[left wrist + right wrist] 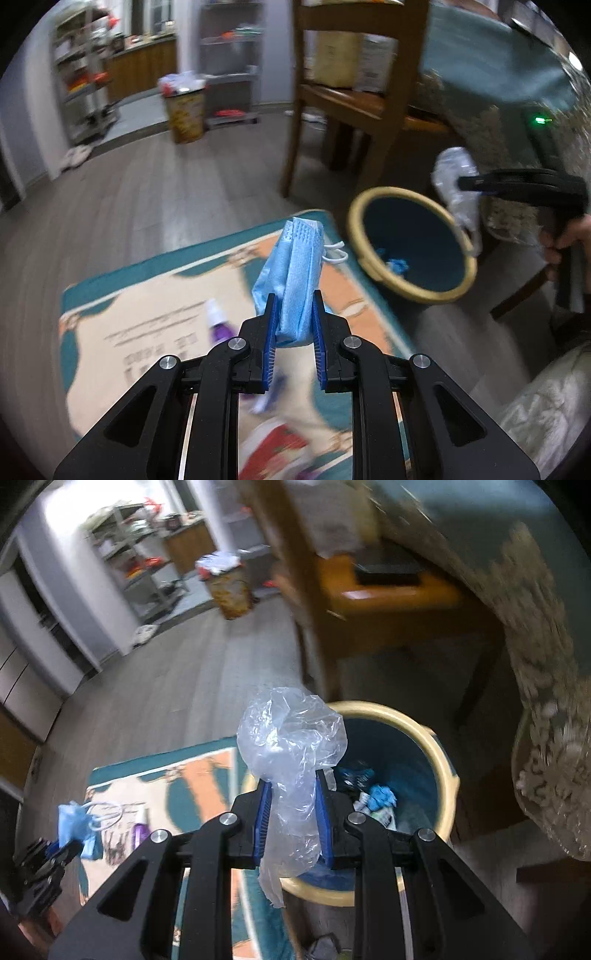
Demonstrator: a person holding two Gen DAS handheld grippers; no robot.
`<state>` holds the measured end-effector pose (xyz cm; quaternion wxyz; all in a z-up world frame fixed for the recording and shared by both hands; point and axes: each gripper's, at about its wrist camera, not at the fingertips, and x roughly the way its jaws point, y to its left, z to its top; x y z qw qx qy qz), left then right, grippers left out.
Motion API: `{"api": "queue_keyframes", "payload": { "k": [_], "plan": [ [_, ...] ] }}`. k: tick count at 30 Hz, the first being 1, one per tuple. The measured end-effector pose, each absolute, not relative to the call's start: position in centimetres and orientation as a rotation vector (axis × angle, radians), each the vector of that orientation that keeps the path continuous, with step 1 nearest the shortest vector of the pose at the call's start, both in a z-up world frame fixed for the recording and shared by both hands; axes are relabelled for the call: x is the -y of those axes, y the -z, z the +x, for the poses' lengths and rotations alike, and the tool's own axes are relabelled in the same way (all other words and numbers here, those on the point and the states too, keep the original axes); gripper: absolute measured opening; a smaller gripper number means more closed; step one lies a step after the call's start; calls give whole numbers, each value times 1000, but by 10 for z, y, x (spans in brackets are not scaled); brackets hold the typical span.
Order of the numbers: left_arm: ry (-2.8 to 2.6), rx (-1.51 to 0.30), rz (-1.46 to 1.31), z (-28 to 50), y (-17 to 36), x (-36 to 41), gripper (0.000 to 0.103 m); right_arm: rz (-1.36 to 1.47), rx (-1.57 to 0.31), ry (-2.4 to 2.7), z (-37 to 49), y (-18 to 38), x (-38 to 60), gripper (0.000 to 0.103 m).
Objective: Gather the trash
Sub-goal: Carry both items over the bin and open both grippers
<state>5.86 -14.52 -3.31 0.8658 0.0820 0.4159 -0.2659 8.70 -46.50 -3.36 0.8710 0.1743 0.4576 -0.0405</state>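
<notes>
My left gripper (294, 325) is shut on a folded blue face mask (295, 273) with white ear loops, held above the rug, left of the bin. My right gripper (291, 805) is shut on a crumpled clear plastic bag (291, 753), held over the near rim of the bin. The bin (439, 775) is blue with a yellow rim and holds several scraps; it also shows in the left wrist view (413, 291). The right gripper and its bag (456, 177) show at the right of the left wrist view, and the left gripper with the mask (74, 823) shows at the far left of the right wrist view.
A patterned teal and cream rug (155, 314) lies on the wood floor, with a small purple bottle (219, 325) on it. A wooden chair (354, 99) and a table with a lace-edged cloth (546, 738) stand just behind the bin. A second full basket (184, 107) stands far back by shelves.
</notes>
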Motion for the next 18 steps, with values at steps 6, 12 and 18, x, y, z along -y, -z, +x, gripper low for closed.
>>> {"api": "queue_keyframes", "payload": {
  "k": [6,12,18],
  "plan": [
    [671,-903,185,83,45,224,19,345,-993,165,94,54,500,22],
    [736,-966,229,110,71,297,19,372,-1058,199,99,81,519,22],
    [747,-960,312,118,85,336,45,376,-1083,204,104,91,523,28]
  ]
}}
